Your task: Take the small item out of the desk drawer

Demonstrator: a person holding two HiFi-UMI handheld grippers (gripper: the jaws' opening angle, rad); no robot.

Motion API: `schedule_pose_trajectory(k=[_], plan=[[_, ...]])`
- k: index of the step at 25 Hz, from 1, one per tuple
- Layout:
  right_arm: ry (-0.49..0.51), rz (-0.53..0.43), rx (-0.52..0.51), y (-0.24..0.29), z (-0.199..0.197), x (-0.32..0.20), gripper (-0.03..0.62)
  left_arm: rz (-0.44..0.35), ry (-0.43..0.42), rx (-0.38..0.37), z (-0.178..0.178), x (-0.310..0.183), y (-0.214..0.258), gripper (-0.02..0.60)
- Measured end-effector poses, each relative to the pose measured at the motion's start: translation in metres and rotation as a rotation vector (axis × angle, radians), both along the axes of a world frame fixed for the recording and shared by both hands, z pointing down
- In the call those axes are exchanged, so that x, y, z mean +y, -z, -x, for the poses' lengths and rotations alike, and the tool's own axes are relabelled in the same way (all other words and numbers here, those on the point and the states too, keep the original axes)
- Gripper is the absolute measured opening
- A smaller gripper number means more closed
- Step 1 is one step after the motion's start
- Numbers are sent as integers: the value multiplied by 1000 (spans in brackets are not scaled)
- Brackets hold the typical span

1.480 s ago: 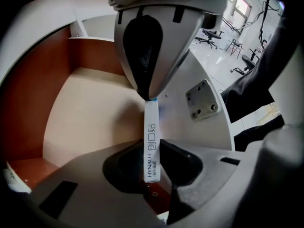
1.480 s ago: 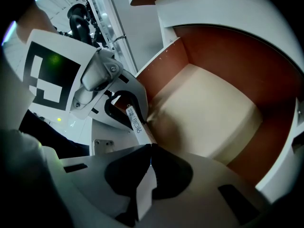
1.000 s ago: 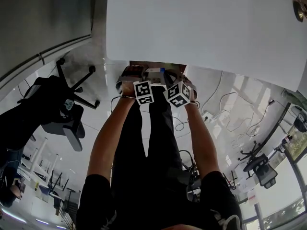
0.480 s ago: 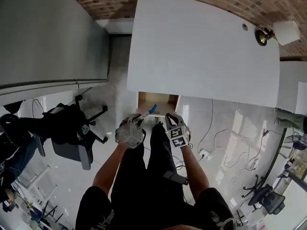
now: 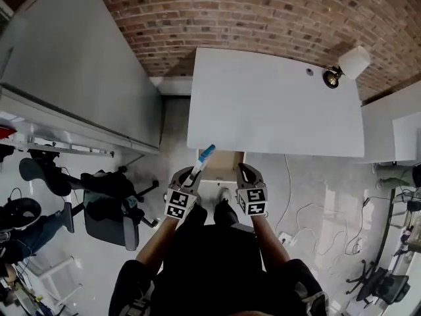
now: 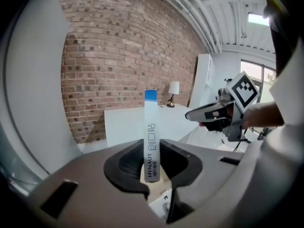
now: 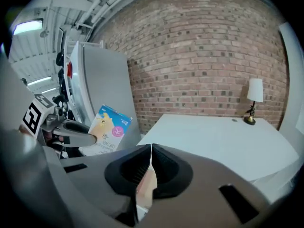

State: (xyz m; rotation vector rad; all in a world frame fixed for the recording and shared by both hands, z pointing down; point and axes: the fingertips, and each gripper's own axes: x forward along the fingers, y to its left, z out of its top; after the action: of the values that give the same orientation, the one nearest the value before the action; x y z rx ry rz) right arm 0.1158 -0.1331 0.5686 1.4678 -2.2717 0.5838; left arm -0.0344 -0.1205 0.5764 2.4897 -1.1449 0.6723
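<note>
The small item is a flat white box with a blue end (image 5: 200, 162); my left gripper (image 5: 191, 176) is shut on it and holds it above the open wooden drawer (image 5: 223, 162) at the white desk's (image 5: 276, 104) front edge. In the left gripper view the box (image 6: 151, 137) stands edge-on and upright between the jaws of that gripper (image 6: 152, 150). My right gripper (image 5: 247, 171) hovers beside it with nothing in it, its jaw tips touching (image 7: 150, 149). In the right gripper view the box (image 7: 108, 129) shows a pink circle, held by the left gripper (image 7: 71, 128).
A small lamp (image 5: 343, 66) stands at the desk's back right corner before a brick wall (image 5: 263, 15). A grey partition (image 5: 79, 91) runs along the left. A black office chair (image 5: 108, 206) is on the floor at the left, cables (image 5: 309, 216) at the right.
Both grippers have risen from the drawer under the desk to above desk height. The left one has brought the box up out of the drawer and rolled it upright.
</note>
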Motion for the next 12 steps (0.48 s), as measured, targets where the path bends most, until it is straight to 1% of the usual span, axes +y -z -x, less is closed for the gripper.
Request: schedule_pose_trajectory(k=[4,8,10,12], plan=[[-14,-96,-11,61,-2,-6,29,-116,53,117,-5,-7,75,89],[-20,-217,-24,118,1,0,29,-263,133,210,3,-4,143,89],[-32,-273,-29,141,3,8,29,-308,174,255,9,2,167,89],[-43,-310,-38,156,6,18,29,-337,194,284,12,10,183,89]])
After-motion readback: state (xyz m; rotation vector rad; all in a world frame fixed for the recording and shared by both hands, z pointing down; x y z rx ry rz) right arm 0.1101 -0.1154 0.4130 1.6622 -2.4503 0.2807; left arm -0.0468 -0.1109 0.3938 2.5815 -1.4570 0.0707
